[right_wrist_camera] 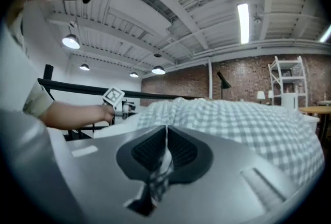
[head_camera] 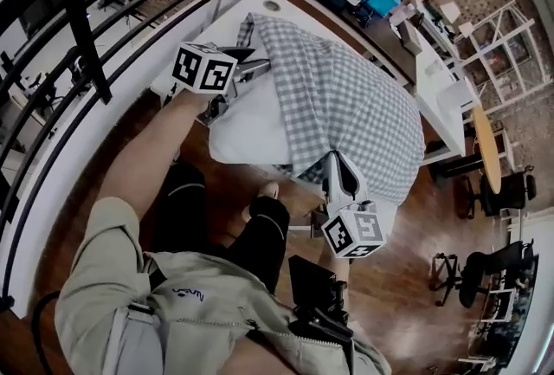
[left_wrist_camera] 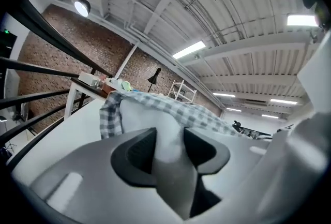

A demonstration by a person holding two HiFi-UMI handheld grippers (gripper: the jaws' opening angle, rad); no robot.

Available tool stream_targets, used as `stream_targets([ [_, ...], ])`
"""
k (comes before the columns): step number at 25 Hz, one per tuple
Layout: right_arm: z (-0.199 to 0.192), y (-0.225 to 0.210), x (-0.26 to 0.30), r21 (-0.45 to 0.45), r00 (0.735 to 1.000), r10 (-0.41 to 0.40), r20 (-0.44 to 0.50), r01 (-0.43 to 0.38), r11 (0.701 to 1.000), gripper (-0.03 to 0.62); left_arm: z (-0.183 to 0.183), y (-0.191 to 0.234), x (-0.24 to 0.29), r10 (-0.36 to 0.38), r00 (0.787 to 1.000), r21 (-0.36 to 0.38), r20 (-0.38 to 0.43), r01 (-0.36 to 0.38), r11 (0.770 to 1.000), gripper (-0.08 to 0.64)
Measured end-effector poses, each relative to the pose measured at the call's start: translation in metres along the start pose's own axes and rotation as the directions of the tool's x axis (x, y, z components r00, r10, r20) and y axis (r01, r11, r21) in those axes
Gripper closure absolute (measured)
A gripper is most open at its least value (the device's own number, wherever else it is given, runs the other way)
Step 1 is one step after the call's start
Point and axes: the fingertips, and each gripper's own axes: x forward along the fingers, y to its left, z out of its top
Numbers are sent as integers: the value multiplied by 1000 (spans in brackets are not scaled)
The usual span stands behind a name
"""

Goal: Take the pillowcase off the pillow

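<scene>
Two grippers at work: right gripper (right_wrist_camera: 165,153) clamped tight on a pinch of checked pillowcase (head_camera: 346,96), left gripper (left_wrist_camera: 168,150) parted around the bare white end of the pillow (head_camera: 247,135), not squeezing. Pillow on the white table (head_camera: 186,40), mostly sleeved. Risk of dragging pillow and case together off the table, for want of an anchor.

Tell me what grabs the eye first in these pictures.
A grey-and-white checked pillowcase lies on the white table, with the white pillow bulging out of its open end at the head view's left. The right gripper pinches its cloth at the near edge; the jaws of the left gripper stand apart around the pillow.
</scene>
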Motion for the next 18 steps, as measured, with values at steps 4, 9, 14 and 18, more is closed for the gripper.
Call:
stream_targets([
  [4, 84, 34, 28, -130, 975, 184, 127, -168, 977, 555, 0, -6, -7, 21, 999, 81, 46, -25, 996, 467],
  [9, 124, 46, 137, -284, 970, 241, 25, -225, 932, 469, 1, -22, -13, 84, 991, 183, 104, -102, 978, 503],
  [14, 79, 34, 253, -336, 934, 157, -321, -267, 903, 414, -2, -43, -18, 109, 982, 281, 152, -148, 948, 512],
  [18, 54, 33, 275, -386, 881, 93, -464, -296, 874, 580, -5, -52, -29, 113, 980, 380, 165, -169, 910, 522],
])
